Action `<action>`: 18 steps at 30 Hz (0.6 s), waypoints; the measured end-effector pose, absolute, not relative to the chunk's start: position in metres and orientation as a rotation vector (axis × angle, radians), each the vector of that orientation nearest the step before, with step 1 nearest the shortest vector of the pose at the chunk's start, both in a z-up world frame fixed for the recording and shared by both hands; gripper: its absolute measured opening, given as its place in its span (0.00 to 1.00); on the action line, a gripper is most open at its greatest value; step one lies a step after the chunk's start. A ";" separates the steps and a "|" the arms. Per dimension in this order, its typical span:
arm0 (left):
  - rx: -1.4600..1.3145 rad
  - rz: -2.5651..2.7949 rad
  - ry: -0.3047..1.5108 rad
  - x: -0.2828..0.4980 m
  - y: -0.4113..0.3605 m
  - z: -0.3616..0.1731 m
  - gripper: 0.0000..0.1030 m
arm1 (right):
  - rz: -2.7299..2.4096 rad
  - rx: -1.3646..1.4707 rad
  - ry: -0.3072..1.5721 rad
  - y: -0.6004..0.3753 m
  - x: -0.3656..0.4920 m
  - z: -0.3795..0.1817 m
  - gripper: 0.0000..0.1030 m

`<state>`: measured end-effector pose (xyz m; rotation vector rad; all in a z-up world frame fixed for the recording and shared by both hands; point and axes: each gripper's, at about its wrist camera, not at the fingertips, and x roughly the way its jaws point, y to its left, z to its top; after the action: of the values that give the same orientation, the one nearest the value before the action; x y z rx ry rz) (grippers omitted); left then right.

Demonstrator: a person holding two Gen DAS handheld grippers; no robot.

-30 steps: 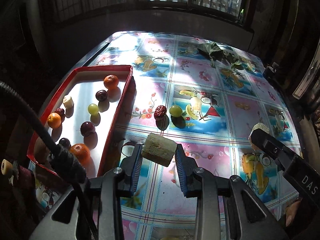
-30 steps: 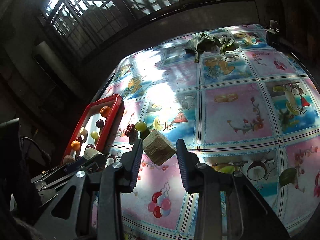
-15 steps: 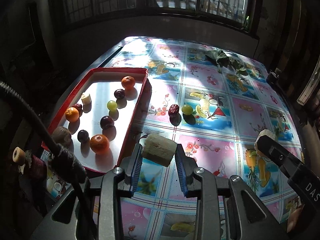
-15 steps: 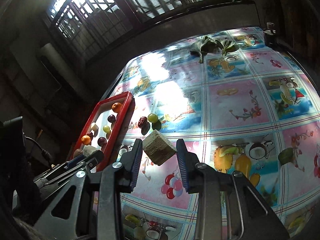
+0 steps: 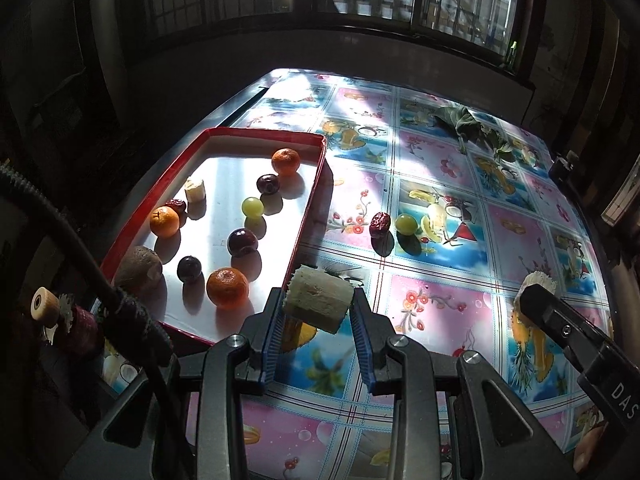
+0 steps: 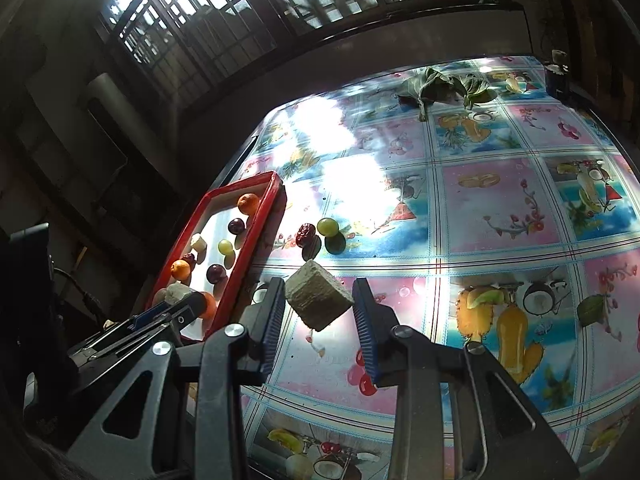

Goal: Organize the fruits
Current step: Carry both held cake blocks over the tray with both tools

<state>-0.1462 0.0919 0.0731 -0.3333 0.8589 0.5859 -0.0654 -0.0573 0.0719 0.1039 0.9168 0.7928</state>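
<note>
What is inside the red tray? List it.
The red tray holds three oranges, three dark plums, a green grape, a banana piece, a red date and a kiwi. A cable covers its near corner.

Left gripper (image 5: 318,312) and right gripper (image 6: 319,308), fingers each clamped on a pale chunk, both raised.

Both grippers, left gripper (image 5: 318,312) and right gripper (image 6: 319,308), have risen, carrying their chunks leftward toward the tray (image 5: 308,208)
</note>
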 end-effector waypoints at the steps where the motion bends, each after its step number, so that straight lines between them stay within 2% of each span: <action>1: -0.337 0.588 0.860 -0.146 0.094 0.072 0.31 | 0.793 0.101 0.920 -0.055 -0.065 0.071 0.35; 18: -0.445 0.681 0.873 -0.158 0.164 0.056 0.31 | 0.832 0.075 0.976 -0.004 -0.048 0.053 0.35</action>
<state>-0.1578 0.1644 0.0561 -0.4450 0.8728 0.6807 -0.0479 -0.0038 0.0527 0.0748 0.9758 0.8323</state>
